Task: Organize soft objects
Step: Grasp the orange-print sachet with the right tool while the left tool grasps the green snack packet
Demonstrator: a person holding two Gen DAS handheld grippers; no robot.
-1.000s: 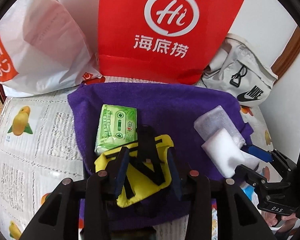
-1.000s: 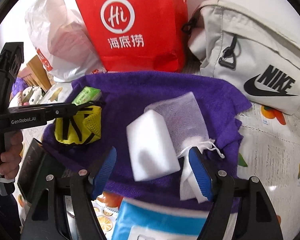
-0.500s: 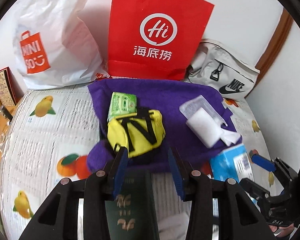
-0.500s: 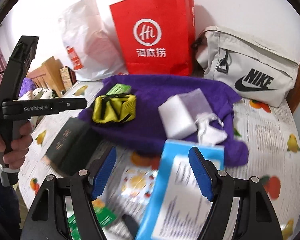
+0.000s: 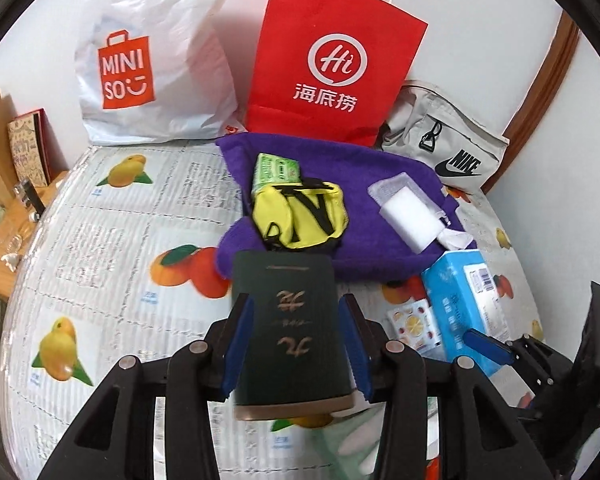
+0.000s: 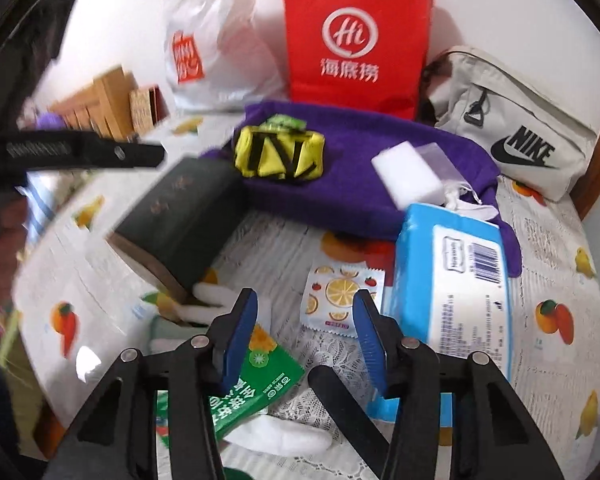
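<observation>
Nearest in the left wrist view, the left gripper (image 5: 294,350) stands narrow, its blue pads flanking a dark green booklet (image 5: 290,328) with gilt characters; whether they press on it cannot be told. In the right wrist view the right gripper (image 6: 300,340) is closing with nothing between its pads, above a fruit-printed sachet (image 6: 338,300) and a green glossy packet (image 6: 252,392). Just beside it to the right lies a blue plastic tissue pack (image 6: 452,292), soft-edged and rectangular.

Further on, a purple plush towel (image 5: 340,168) is spread on the worktop (image 5: 100,260), which wears a fruit-patterned cover. On the towel rest a crumpled yellow pouch (image 5: 300,216) with black straps, a green tissue packet (image 5: 276,168) touching its far edge, and, apart to the right, a white sponge block (image 5: 410,220) against a mesh drawstring bag (image 5: 392,186).

At the back, against the wall, stand a white crinkled plastic bag (image 5: 156,60), a stiff red paper bag (image 5: 332,60) and a beige canvas bag (image 5: 448,148).
</observation>
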